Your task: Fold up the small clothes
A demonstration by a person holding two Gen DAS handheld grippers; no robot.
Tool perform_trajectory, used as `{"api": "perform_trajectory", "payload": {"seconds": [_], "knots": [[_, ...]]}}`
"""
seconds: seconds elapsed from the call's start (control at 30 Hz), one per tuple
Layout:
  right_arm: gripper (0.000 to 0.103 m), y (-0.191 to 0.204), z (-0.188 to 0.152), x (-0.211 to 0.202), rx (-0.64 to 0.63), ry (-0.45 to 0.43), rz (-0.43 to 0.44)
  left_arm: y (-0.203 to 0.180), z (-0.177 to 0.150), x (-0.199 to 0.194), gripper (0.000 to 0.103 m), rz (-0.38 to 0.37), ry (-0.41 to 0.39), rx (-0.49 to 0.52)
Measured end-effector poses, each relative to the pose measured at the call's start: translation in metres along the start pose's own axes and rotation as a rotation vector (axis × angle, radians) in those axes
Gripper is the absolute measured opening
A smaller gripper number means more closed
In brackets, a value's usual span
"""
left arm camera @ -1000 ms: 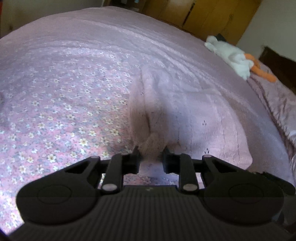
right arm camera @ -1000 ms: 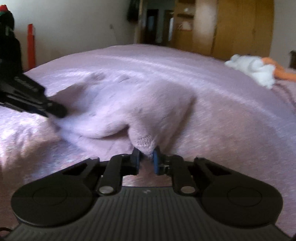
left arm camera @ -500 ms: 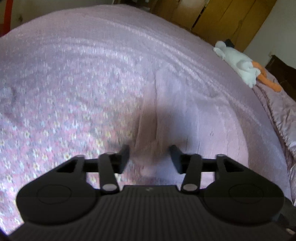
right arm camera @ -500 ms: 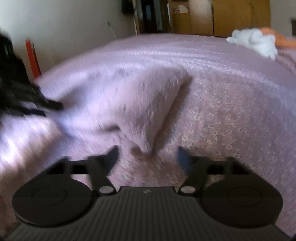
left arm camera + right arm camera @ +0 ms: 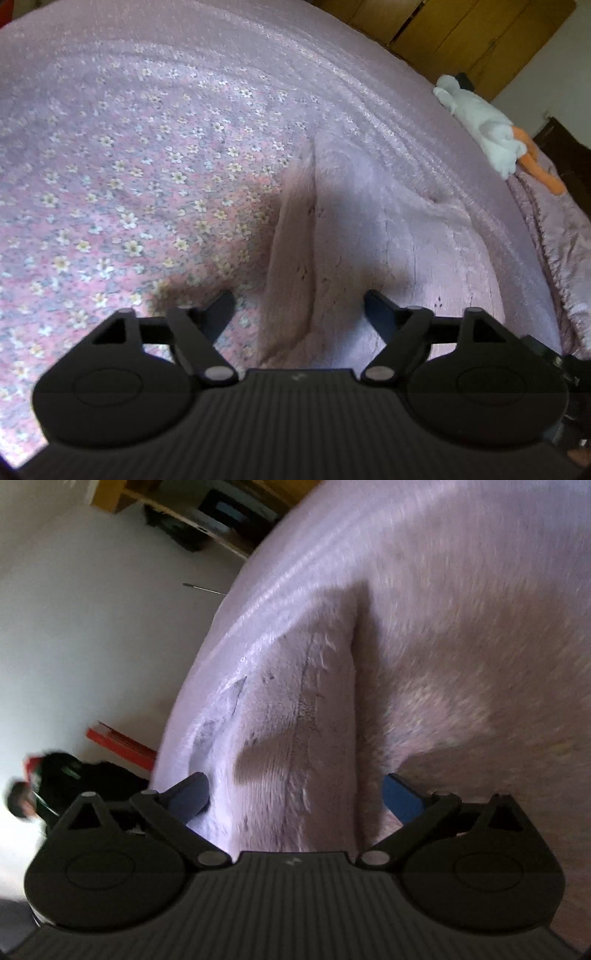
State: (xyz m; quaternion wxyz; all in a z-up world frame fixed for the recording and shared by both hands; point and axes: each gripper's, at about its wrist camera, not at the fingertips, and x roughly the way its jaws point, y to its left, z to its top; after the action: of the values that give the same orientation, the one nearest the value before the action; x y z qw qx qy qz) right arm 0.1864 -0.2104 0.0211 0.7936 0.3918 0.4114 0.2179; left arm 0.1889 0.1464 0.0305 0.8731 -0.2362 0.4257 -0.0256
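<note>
- Both grippers have let go since one second ago: then each one pinched a corner of the pink garment, and now both stand with fingers spread wide and nothing between them.
- Left wrist view: the left gripper (image 5: 299, 306) is released, its two dark fingers far apart, one over the flowered sheet and the other over the cloth.
- Left wrist view: the pink garment (image 5: 369, 251) lies flat on the bed (image 5: 147, 129), folded, with a long crease that runs away from the camera, just in front of the gripper. Compared with the earlier pictures it no longer hangs up in a bunch; it has settled on the cover.
- Left wrist view: the bed cover has small white flowers on a pink ground at the left side, and a plain pale pink part further back.
- Left wrist view: a white plush toy (image 5: 476, 118) with an orange part lies near the far right edge of the bed, well apart from the garment. Behind it stand yellow-brown wooden cupboard doors (image 5: 461, 33).
- Right wrist view: the right gripper (image 5: 297, 794) is also released, with blue pads on its spread fingers (image 5: 400, 797). The view is now strongly tilted and somewhat blurred, unlike before.
- Right wrist view: the garment (image 5: 295, 720) lies between and ahead of the two fingers, with a folded edge on its right side and a shadow across it.
- Right wrist view: at the left there is a white wall (image 5: 92, 627), a red object (image 5: 122, 744) near the bed edge, and a dark blurred shape that I cannot identify.
</note>
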Motion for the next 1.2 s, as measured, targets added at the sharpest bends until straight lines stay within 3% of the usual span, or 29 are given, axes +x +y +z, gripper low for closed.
{"api": "perform_trajectory", "payload": {"seconds": [0.13,0.23,0.3,0.33,0.4,0.43,0.63,0.77,1.07,1.2], "knots": [[0.103,0.003,0.007,0.025,0.003,-0.004,0.025,0.004,0.002,0.005,0.084,-0.041,-0.016,-0.027],[0.103,0.011,0.012,0.045,-0.034,0.017,0.029,0.007,0.004,0.012,0.083,-0.116,-0.016,-0.063],[0.101,0.014,0.016,0.054,-0.063,0.012,0.024,0.009,0.003,0.018,0.075,-0.201,0.006,-0.102],[0.090,0.016,0.016,0.057,-0.072,0.007,0.016,0.009,0.002,0.022,0.059,-0.218,0.023,-0.124],[0.070,0.017,0.019,0.059,-0.068,0.005,-0.026,0.009,0.000,0.025,0.050,-0.210,0.020,-0.166],[0.066,0.017,0.020,0.056,-0.061,0.001,-0.024,0.009,0.000,0.023,0.043,-0.222,0.016,-0.179],[0.060,0.021,0.023,0.021,-0.030,-0.003,0.025,-0.001,-0.004,0.002,0.035,-0.291,0.026,-0.204],[0.060,0.035,0.023,-0.016,-0.084,-0.011,0.022,-0.019,-0.017,-0.013,0.034,-0.349,0.053,-0.191],[0.060,0.034,0.002,-0.122,-0.145,-0.033,-0.044,-0.082,-0.076,-0.036,0.034,-0.401,0.129,-0.100],[0.060,0.022,-0.018,-0.152,-0.151,-0.031,-0.092,-0.097,-0.107,-0.033,0.034,-0.384,0.176,-0.038]]}}
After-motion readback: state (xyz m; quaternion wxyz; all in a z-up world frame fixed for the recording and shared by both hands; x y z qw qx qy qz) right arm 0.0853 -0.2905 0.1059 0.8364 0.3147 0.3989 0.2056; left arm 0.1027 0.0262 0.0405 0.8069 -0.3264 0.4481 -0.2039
